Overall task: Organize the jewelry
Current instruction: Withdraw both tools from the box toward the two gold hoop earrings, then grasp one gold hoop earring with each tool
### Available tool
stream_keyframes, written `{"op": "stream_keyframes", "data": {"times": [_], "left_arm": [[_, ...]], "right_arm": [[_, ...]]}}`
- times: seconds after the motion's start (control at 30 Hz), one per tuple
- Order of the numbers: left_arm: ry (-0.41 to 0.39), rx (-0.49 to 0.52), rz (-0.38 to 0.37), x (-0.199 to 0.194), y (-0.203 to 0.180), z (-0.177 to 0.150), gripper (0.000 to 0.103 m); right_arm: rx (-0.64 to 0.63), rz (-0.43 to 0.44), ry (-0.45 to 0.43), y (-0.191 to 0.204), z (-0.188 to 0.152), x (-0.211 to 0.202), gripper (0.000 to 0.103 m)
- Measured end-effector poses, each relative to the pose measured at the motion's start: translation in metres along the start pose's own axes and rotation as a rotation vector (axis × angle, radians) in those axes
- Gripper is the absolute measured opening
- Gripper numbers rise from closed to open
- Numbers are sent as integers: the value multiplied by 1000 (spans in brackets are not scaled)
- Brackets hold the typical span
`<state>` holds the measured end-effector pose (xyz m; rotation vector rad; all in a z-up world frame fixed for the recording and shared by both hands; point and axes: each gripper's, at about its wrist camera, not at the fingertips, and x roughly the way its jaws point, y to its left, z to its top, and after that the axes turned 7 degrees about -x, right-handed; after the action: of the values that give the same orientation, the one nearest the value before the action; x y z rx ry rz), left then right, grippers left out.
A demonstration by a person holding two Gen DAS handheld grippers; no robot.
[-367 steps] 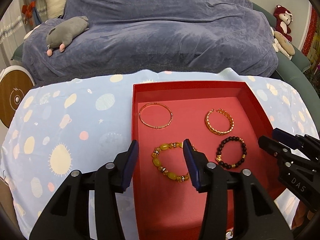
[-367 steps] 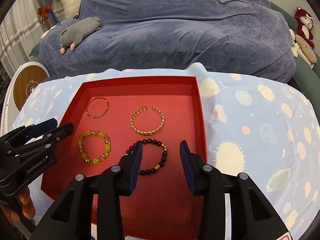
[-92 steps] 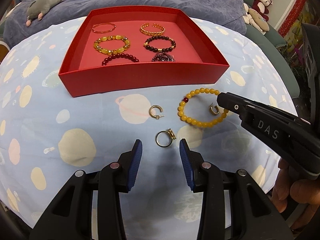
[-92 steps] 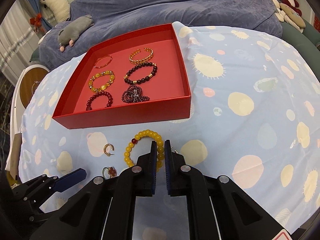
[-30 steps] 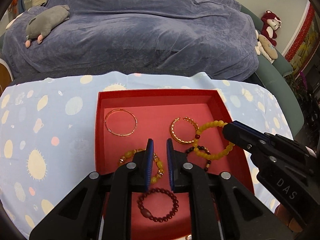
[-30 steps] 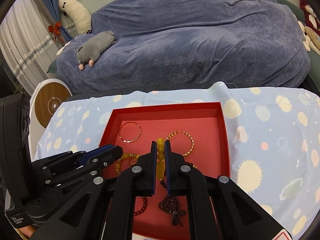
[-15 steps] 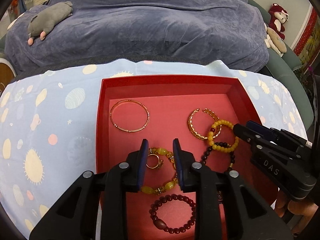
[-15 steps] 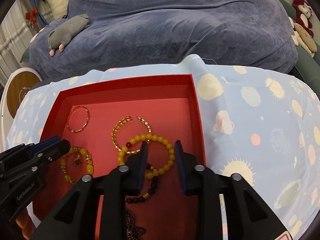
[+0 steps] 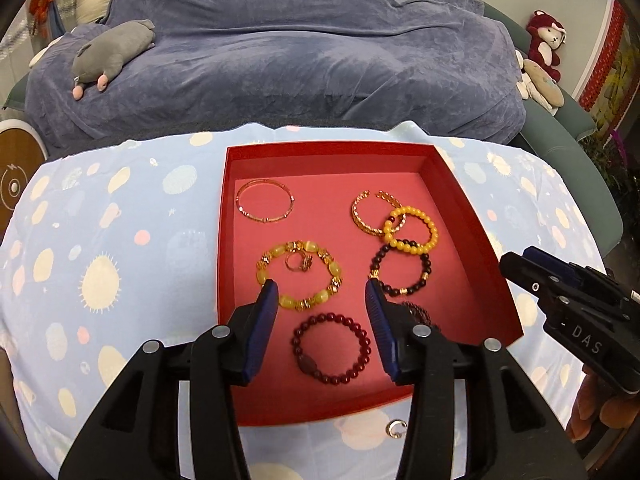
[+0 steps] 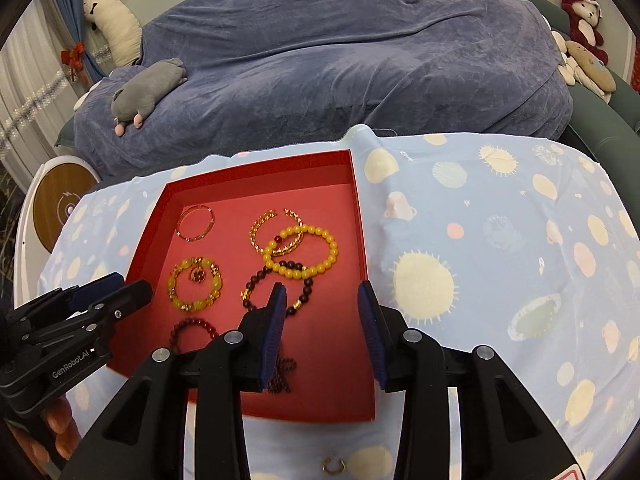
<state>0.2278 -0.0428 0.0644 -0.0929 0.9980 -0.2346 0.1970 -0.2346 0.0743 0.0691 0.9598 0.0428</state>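
Note:
A red tray (image 9: pixel 472 216) (image 10: pixel 359 216) holds several bracelets. A yellow bead bracelet (image 9: pixel 412 229) (image 10: pixel 304 252) lies overlapping a gold cuff (image 9: pixel 370 212) and a dark bead bracelet (image 9: pixel 402 272). A gold ring (image 9: pixel 298 263) (image 10: pixel 197 275) lies inside a yellow-stone bracelet (image 9: pixel 300 280). A thin gold bangle (image 9: pixel 264 206) and a red bead bracelet (image 9: pixel 332 348) also lie in the tray. My left gripper (image 9: pixel 320 300) is open and empty above the tray's front. My right gripper (image 10: pixel 322 300) is open and empty over the tray's right front; it also shows in the left wrist view (image 9: pixel 560 288).
A small gold hoop earring (image 9: pixel 396 428) (image 10: pixel 334 466) lies on the spotted blue cloth (image 9: pixel 100 260) in front of the tray. A blue-covered sofa (image 9: pixel 280 60) with a grey plush toy (image 9: pixel 112 52) stands behind the table. A round white and wood object (image 10: pixel 60 200) is at the left.
Both grippers opened wider and drew back from the tray. The ring and the yellow bead bracelet stay lying in the tray where they were released.

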Motion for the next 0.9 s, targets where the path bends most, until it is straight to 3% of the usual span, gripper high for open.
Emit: {"op": "stream_keyframes", "data": {"times": [0.23, 0.47, 0.9], "left_arm": [[15, 14, 5, -27, -5, -48, 43], [54, -1, 13, -34, -4, -92, 43], [109, -29, 30, -26, 1, -126, 43]], "right_arm": [[-24, -10, 32, 9, -49, -25, 36], [-23, -15, 86, 14, -94, -25, 36], [-10, -30, 145, 14, -115, 5, 36]]}}
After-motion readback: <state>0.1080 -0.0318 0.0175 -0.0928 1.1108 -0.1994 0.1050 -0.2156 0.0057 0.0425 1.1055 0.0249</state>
